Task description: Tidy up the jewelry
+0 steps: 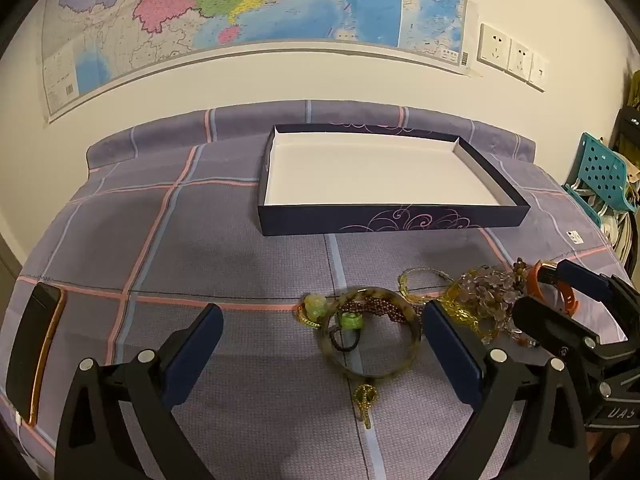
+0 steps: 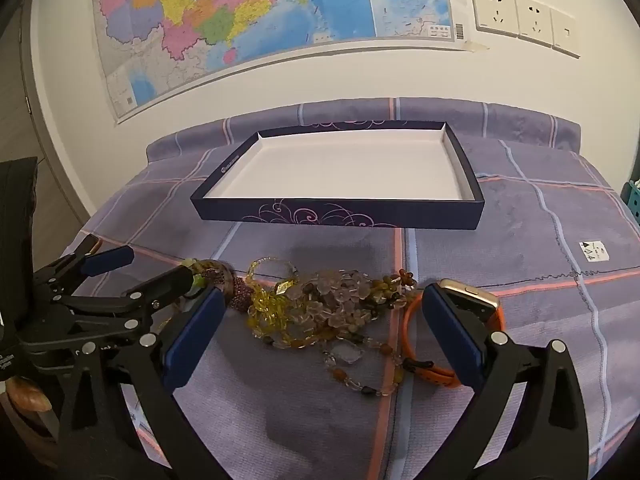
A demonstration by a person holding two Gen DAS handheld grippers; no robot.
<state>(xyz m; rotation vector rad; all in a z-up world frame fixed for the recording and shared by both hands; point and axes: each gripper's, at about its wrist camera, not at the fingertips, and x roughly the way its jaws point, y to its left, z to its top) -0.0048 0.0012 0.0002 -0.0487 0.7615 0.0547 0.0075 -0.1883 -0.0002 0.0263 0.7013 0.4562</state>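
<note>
A shallow dark blue box (image 1: 392, 220) (image 2: 340, 214) with a white inside stands empty on the checked purple cloth. A pile of jewelry lies in front of it: a mottled bangle (image 1: 372, 332), a dark red bead strand (image 1: 380, 308), green charms (image 1: 316, 306), yellow and clear bead necklaces (image 1: 480, 296) (image 2: 320, 308), and an orange band watch (image 2: 472, 312) (image 1: 556, 292). My left gripper (image 1: 324, 348) is open, its jaws either side of the bangle. My right gripper (image 2: 320, 332) is open over the bead necklaces, its right finger beside the watch.
A dark phone (image 1: 36, 352) lies at the left edge of the cloth. A small gold pendant (image 1: 366, 398) lies nearest me. A white paper tag (image 2: 593, 251) sits at the right. A teal perforated chair (image 1: 600, 172) stands off the right side. A wall map hangs behind.
</note>
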